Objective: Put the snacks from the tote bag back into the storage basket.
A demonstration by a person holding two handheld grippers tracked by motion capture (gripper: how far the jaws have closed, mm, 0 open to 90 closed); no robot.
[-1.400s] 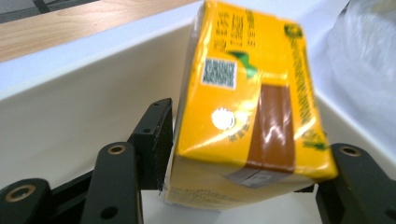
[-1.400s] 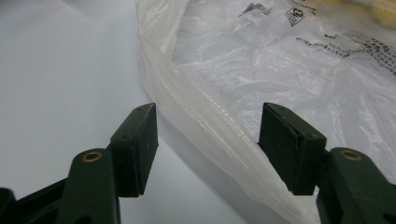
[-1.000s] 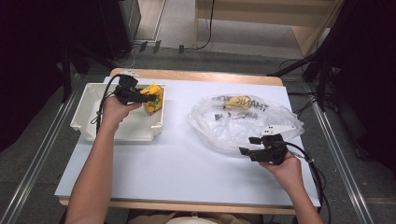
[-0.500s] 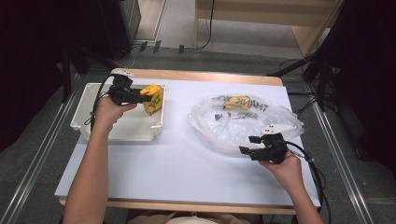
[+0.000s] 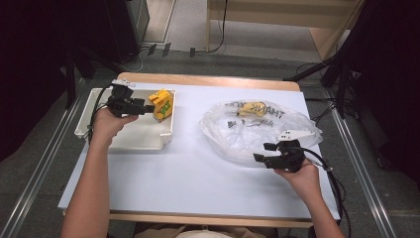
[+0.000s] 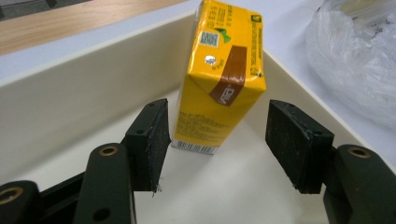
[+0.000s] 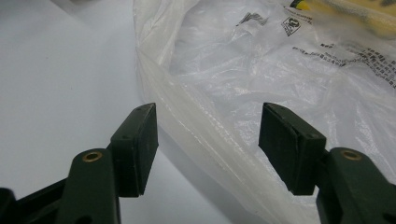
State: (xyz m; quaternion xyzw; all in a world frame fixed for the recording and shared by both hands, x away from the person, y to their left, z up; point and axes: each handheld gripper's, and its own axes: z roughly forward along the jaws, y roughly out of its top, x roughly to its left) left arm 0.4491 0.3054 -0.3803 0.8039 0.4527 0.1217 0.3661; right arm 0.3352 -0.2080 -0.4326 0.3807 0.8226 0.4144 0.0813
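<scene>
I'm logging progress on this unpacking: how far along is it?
Done: one yellow carton stands tilted in the white tray, leaning on its wall. In hand: nothing; the left hand-held gripper is open with the carton beyond its pads, the right hand-held gripper open at the plastic bag's edge. Left: another yellow item in the bag.

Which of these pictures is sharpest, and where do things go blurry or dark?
Left gripper view: the yellow carton is sharp, its print readable. Right gripper view: the plastic bag is soft and washed out. High view: the white table is brightly lit, the surroundings nearly black.
</scene>
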